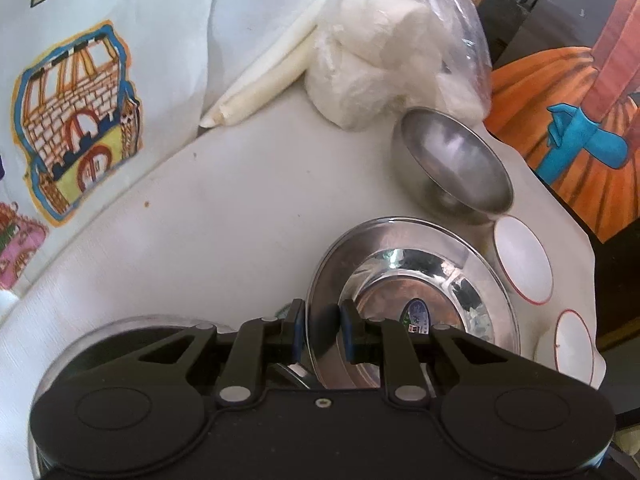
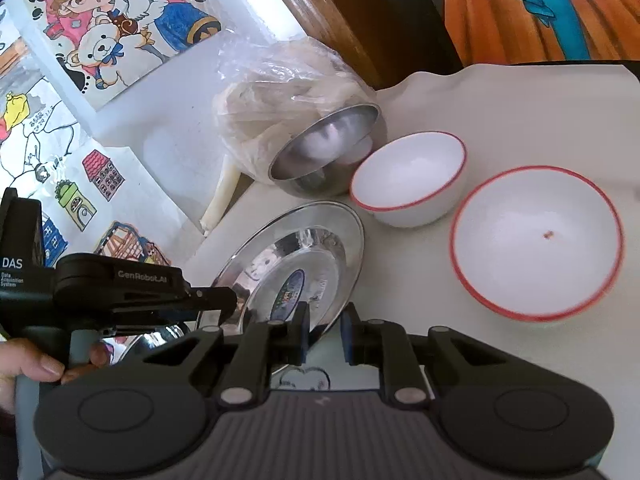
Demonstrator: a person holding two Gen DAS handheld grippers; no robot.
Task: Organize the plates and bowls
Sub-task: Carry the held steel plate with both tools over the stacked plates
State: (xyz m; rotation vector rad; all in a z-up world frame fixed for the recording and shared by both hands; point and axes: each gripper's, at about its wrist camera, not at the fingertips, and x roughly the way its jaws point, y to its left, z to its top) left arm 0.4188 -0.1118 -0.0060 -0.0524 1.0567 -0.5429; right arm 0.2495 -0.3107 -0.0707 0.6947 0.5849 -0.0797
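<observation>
Both tongs grip the same shiny round steel plate, which sits tilted at the near middle of the white surface with a sticker in its well. The left tongs are clamped on the plate's near left rim, one blue pad on each face of the thin edge. The right tongs are closed on the plate's near right rim, the edge passing between their blue pads. In the right wrist view the left tool reaches in from the left, held by a hand at the picture's edge. Beyond the plate, a small steel bowl lies tipped on its side, leaning against a clear plastic bag of white material. To the right stand two white bowls with red rims: a smaller one just beside the steel bowl and a larger one nearer. Coloured drawings cover the far left.
</observation>
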